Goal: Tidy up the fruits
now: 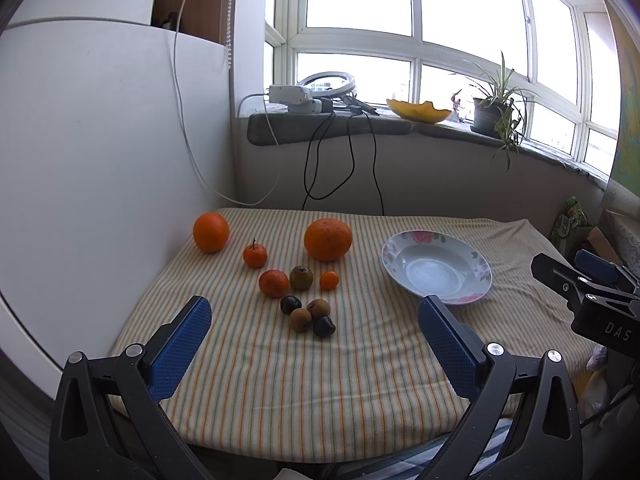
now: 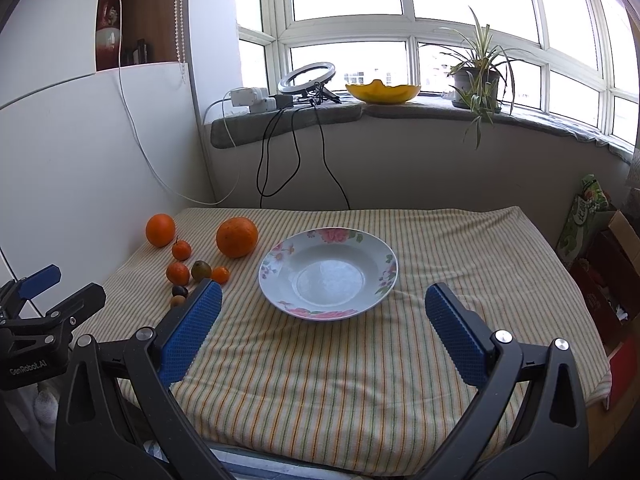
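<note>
The fruits are lying loose on the striped cloth covering the tabletop, all on the left half, while the flowered plate is sitting empty to their right, near the middle. The left claw is hanging released, jaws spread wide and holding nothing, and the nearest cluster of small brown fruits is lying straight ahead of it, just beyond the fingertips and between the two pads. The right claw is likewise gaping and empty, pointing at the plate instead, with the fruits off past its left pad. So the left claw is looking the better placed for a first pick (a judgement only). Farther out, three mandarins and a greenish fruit are sitting in a loose group, and two oranges are resting at the far left. The fruits are round, so no axis is mattering. The brown ones are touching one another, so closing on one is likely to be nudging its neighbours. Nothing is standing between fruits and plate.
</note>
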`<state>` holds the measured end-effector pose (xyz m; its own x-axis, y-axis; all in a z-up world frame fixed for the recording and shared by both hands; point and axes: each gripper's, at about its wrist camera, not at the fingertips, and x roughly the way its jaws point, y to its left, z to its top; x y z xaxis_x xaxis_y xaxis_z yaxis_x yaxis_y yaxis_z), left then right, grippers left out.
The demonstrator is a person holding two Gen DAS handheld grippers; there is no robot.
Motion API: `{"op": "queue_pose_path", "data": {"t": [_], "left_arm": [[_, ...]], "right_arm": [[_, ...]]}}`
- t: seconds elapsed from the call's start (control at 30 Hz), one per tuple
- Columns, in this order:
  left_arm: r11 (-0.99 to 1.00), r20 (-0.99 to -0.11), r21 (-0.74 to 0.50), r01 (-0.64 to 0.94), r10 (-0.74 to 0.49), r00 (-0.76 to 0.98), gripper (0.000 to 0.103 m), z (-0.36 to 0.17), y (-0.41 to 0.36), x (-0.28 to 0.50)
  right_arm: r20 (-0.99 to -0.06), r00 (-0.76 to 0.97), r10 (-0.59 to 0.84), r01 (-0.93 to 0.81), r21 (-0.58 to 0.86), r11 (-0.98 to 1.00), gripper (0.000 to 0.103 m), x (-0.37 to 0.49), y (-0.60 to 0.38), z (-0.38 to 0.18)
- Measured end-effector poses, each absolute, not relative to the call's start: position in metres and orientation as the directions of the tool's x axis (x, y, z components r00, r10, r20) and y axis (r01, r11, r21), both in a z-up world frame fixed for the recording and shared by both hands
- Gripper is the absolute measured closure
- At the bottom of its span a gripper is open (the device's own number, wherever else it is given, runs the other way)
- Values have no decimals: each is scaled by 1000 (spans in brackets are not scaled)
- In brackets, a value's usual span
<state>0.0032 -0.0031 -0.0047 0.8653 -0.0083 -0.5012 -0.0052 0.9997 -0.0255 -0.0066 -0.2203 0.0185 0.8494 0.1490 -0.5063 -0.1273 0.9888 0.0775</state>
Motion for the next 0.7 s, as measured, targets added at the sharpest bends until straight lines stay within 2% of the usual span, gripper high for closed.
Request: {"op": "queue_pose_path", "data": {"t": [0.7], "left_arm": [[998, -539, -52, -18, -13, 842, 1, -20, 9, 32]], "right_arm": [[-530, 826, 190, -181, 70, 981, 0, 24, -210, 10]]}}
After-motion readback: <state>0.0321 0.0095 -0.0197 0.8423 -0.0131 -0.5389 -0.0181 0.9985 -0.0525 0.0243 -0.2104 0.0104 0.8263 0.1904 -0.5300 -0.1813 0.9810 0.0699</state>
